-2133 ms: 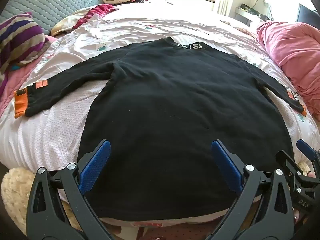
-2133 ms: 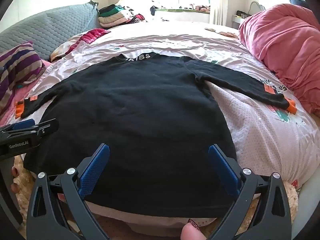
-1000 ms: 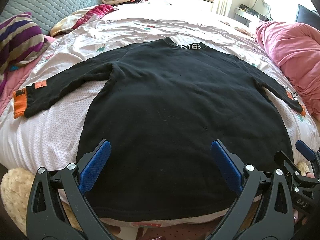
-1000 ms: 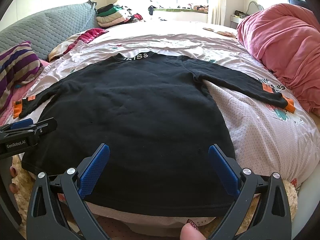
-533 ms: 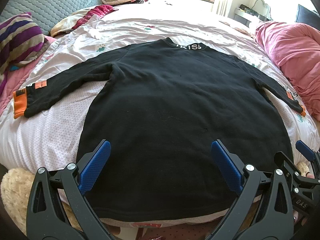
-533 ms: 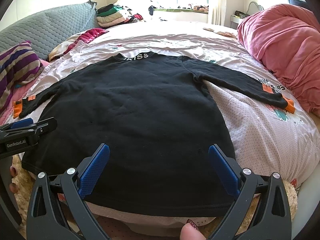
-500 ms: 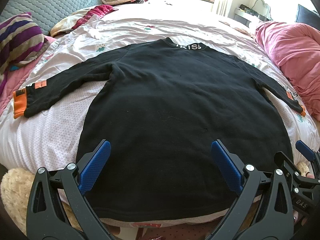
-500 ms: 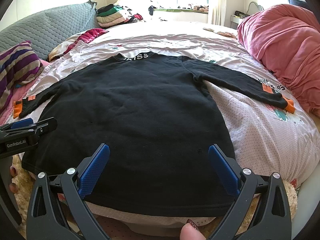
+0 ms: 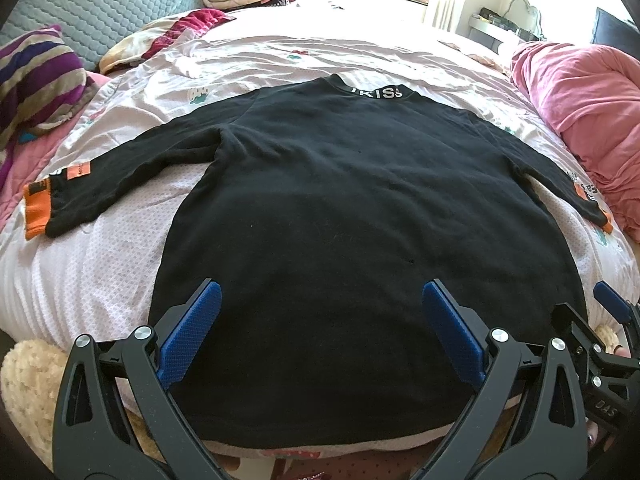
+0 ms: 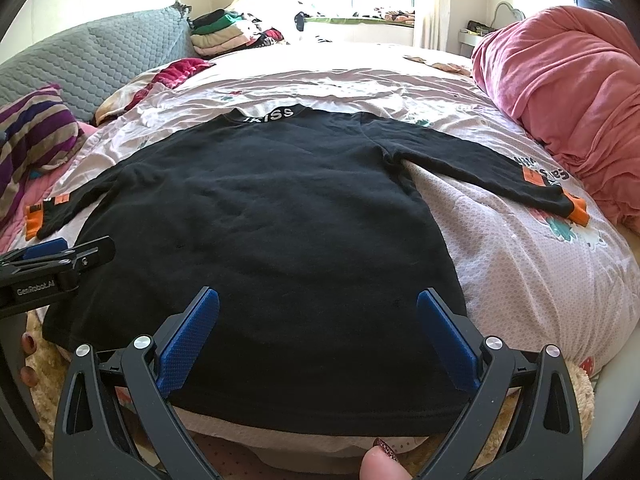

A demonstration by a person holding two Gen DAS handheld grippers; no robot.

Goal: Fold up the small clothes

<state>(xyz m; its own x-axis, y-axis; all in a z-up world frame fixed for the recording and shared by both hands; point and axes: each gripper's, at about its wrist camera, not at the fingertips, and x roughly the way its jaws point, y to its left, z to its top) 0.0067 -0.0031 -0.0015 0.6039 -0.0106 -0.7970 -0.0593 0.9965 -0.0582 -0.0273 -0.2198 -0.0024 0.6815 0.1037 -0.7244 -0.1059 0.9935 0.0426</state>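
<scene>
Risk of bunching if only the top layer of hem gets pinched, since knit like this slides on the bed sheet (image 9: 120, 264). Black sweater (image 9: 344, 216) spread flat, back up, sleeves out, orange cuffs, lettered collar far end. Left gripper (image 9: 320, 320) and right gripper (image 10: 318, 320) both wide open, holding nothing, hovering just over the near hem

Black top (image 9: 360, 208) hem droops over bed (image 9: 100, 264) edge; right tool (image 9: 616, 320) cut by frame.
</scene>
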